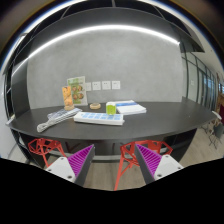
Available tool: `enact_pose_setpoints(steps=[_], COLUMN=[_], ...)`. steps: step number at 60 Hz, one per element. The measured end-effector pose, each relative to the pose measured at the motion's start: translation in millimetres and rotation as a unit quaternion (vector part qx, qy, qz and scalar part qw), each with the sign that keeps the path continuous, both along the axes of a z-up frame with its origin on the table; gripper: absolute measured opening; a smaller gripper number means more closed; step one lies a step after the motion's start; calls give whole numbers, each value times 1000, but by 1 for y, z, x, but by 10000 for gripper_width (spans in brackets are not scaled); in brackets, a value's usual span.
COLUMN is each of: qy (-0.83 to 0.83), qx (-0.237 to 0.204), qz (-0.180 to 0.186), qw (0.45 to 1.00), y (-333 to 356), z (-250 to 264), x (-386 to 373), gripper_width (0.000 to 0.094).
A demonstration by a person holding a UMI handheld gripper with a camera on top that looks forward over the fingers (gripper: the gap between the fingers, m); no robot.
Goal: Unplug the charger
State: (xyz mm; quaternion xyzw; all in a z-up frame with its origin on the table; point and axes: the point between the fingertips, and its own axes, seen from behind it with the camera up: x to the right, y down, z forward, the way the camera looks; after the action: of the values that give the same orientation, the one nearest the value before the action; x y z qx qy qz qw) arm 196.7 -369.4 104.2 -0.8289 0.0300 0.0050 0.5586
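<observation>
My gripper (113, 162) is open, its two purple pads (78, 158) wide apart with nothing between them. It hangs well back from a dark table (150, 118). On the grey wall behind the table sit white wall sockets (103, 86). I cannot make out a charger or a cable from this distance.
On the table lie a flat blue-and-white box (98, 118), a second box (128, 108), a green cup (111, 107), an upright colourful package (74, 93) and a long pale item (55, 120). Red stools (128, 158) stand under the table, one just ahead of the fingers.
</observation>
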Motion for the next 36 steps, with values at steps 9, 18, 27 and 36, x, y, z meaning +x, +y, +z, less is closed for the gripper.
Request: enact_pose_setpoints(steps=[9,18,27,36], qy=[12,5,-1,-7], qx=[1,6,13,19], qz=[-5,-6,-20,-45], qw=[1000,1000,1000,999], y=[22,118,215,313], z=[1,-10,-19,-31], x=[-1,-7,-16,-15], gripper_width=[829,829,828,820])
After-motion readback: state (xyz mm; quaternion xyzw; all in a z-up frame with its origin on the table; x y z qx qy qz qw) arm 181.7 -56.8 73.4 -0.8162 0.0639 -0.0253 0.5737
